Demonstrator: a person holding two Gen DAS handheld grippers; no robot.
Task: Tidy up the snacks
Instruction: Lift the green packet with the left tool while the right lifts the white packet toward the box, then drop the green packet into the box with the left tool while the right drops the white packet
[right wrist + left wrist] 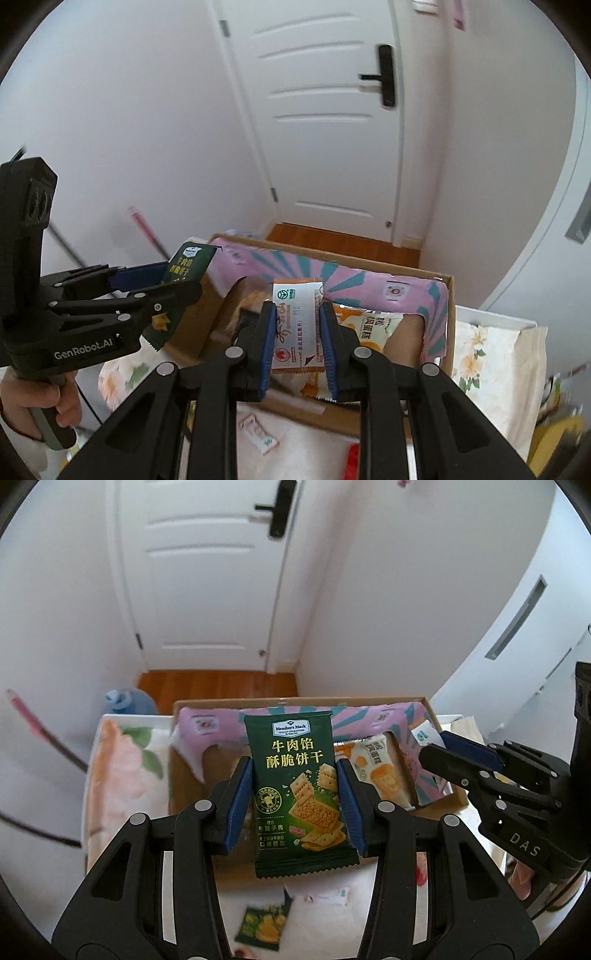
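My left gripper [294, 771] is shut on a dark green biscuit packet [297, 794], held upright above the near edge of an open cardboard box [207, 703] with a pink and teal lining. The same left gripper [181, 277] and green biscuit packet [188, 266] show at the left of the right wrist view. My right gripper [297, 314] is shut on a small white and orange sachet [297, 332], also over the box. In the left wrist view the right gripper [436, 744] enters from the right with the sachet's white end [423, 734] showing. A cream and orange cake packet [380, 775] lies inside the box.
The box sits on a floral cloth [122, 760] over a white table. Loose packets lie on the cloth in front of the box: a green and yellow one [262, 926] and a small white one [258, 435]. A white door [207, 572], walls and a water bottle [129, 701] stand beyond.
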